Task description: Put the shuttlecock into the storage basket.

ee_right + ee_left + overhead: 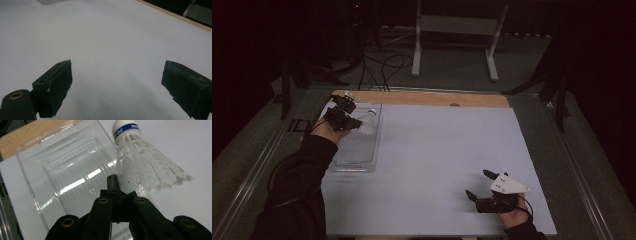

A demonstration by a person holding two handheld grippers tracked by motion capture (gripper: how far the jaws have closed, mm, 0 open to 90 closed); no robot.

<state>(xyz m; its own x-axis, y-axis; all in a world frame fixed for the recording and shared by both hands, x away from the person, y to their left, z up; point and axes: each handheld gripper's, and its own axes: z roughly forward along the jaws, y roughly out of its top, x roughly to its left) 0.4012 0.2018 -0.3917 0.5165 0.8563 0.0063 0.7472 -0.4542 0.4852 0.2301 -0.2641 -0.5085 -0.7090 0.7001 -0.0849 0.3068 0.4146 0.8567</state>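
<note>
Beneath the left gripper [343, 116], a clear ribbed plastic bin [50, 177]; its jaws, pinched together, clamp one feather of a white shuttlecock [142, 167]. The left gripper view shows the blue-banded cork pointing away from the jaws, long axis tilted, skirt flaring rightward. Well apart, the right gripper [478, 186] rests wide open, empty, above the bare white tabletop [112, 37].
</note>
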